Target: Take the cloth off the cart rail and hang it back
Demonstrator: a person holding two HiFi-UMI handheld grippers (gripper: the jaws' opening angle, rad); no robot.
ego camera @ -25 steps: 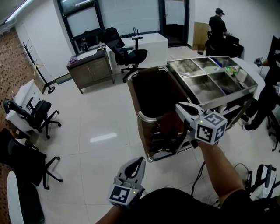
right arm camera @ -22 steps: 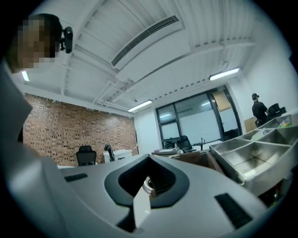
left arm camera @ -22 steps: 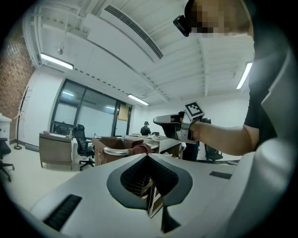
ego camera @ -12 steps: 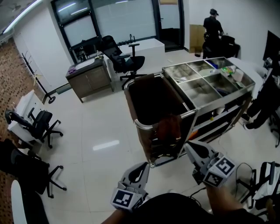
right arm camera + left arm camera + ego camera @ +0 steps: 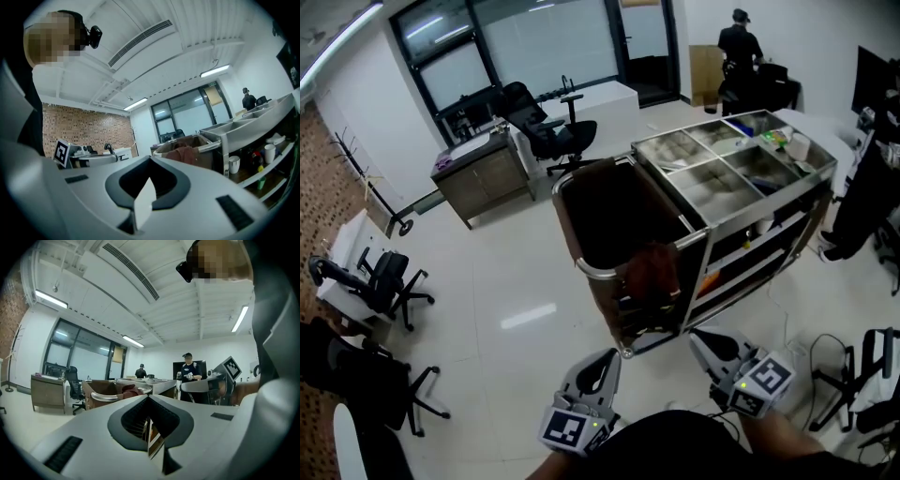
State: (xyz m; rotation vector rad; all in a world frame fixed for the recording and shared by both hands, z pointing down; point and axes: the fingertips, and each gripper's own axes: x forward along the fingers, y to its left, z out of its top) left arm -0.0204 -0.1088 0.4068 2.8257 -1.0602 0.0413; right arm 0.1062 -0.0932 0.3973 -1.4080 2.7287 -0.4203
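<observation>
A brown-red cloth (image 5: 652, 267) hangs over the curved metal rail (image 5: 598, 273) at the near end of the cart (image 5: 741, 178). The same cloth (image 5: 182, 153) shows in the right gripper view and also as a dark red heap (image 5: 129, 391) in the left gripper view. My left gripper (image 5: 598, 364) is low in the head view, shut and holding nothing, short of the cart. My right gripper (image 5: 705, 339) is beside it to the right, also shut and bare, just below the cart's near corner. Neither touches the cloth.
The cart carries steel trays (image 5: 712, 159) on top and shelves with cups and bottles (image 5: 269, 152). Office chairs (image 5: 546, 131) and a wooden cabinet (image 5: 483, 169) stand behind it, more chairs (image 5: 380, 281) at left. A person (image 5: 736, 52) stands at the back right.
My right gripper has dropped from up at the cart rail down and back toward me. The cloth now hangs in plain sight on the rail. The left gripper has barely moved.
</observation>
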